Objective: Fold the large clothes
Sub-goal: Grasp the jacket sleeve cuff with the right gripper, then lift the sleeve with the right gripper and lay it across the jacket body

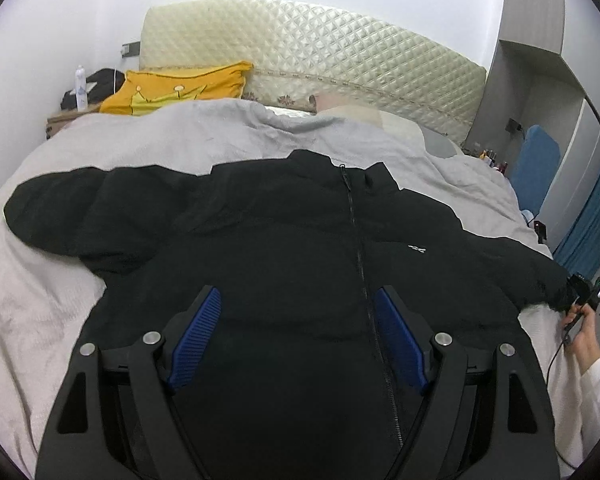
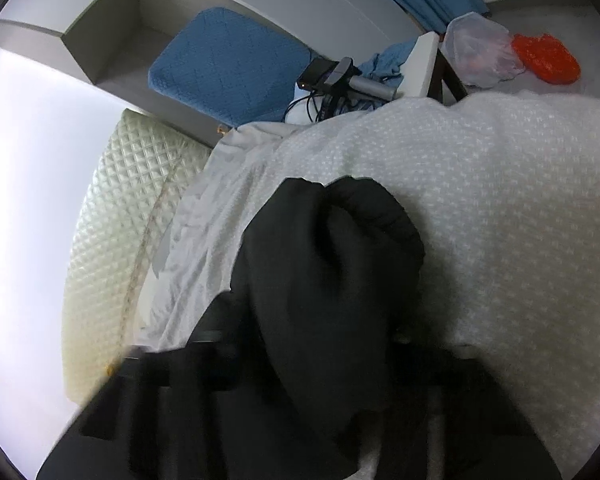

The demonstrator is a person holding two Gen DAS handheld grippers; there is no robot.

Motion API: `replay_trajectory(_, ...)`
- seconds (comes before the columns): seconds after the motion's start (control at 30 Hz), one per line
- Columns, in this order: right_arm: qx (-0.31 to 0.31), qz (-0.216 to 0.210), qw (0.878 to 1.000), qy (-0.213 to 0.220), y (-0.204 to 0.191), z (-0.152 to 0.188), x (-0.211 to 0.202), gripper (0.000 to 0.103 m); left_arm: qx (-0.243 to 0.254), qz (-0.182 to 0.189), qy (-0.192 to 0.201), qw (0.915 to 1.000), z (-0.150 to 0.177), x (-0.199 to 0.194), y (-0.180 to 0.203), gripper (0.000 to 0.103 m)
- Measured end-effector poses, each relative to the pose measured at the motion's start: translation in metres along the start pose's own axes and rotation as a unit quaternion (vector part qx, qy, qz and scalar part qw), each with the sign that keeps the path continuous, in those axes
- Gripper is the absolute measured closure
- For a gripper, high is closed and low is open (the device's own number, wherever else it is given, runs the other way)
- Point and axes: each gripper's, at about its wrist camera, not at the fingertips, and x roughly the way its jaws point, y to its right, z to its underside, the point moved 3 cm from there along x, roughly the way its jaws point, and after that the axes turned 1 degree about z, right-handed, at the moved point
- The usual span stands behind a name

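A large black zip-up puffer jacket [image 1: 284,240] lies front up on the bed, sleeves spread to both sides. My left gripper [image 1: 298,320] hovers over its lower front, open and empty, blue pads [image 1: 196,340] wide apart. My right gripper [image 1: 580,296] shows at the far right of the left wrist view, at the jacket's right cuff. In the right wrist view the black sleeve [image 2: 332,264] fills the space between the fingers and hides them; the gripper is shut on it.
The bed has a grey cover [image 1: 60,280] and a cream quilted headboard [image 1: 312,48]. A yellow pillow [image 1: 176,88] lies at the head. A blue chair [image 2: 228,64], a black device with cables [image 2: 328,76] and plastic bags [image 2: 512,52] stand beside the bed.
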Motion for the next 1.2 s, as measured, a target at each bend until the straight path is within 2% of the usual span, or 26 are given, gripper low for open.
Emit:
replay_trajectory(0.07,-0.031,0.013,0.999,0.015,-0.012,-0.003,-0.008,0.093,-0.005,0.01,0.0,0.9999,0.002,-0.003,-0.003,0.023)
replay_trajectory(0.17,-0.06,0.051,0.996,0.04,-0.03,-0.012,-0.027,0.096,0.007,-0.012,0.013,0.9998,0.006,-0.012,-0.009,0.023)
replay_trajectory(0.3,-0.068,0.065,0.992,0.083,-0.059,-0.031,-0.071,0.097,0.013,-0.024,0.033,0.9991,0.002,-0.023,-0.018,0.023)
replay_trajectory(0.43,-0.109,0.044,0.989,0.092,-0.112,-0.035,-0.108,0.098,0.027,-0.041,0.05,0.9975,-0.004,-0.028,-0.023,0.023)
replay_trajectory(0.63,-0.181,0.009,0.978,0.105,-0.205,-0.022,-0.16,0.098,0.017,-0.031,0.049,0.9982,-0.006,-0.041,-0.036,0.023)
replay_trajectory(0.77,-0.231,-0.022,0.967,0.109,-0.27,-0.001,-0.19,0.098,0.018,-0.031,0.06,0.9975,-0.008,-0.054,-0.042,0.023)
replay_trajectory(0.87,-0.265,-0.047,0.957,0.109,-0.317,0.027,-0.208,0.098,0.011,-0.025,0.069,0.9972,-0.01,-0.066,-0.051,0.023)
replay_trajectory(0.97,-0.299,-0.077,0.946,0.102,-0.369,0.066,-0.221,0.098,0.009,-0.027,0.08,0.9964,-0.011,-0.074,-0.059,0.023)
replay_trajectory(1.2,-0.366,-0.131,0.919,0.073,-0.452,0.166,-0.236,0.098,0.009,-0.021,0.077,0.9967,-0.013,-0.081,-0.076,0.023)
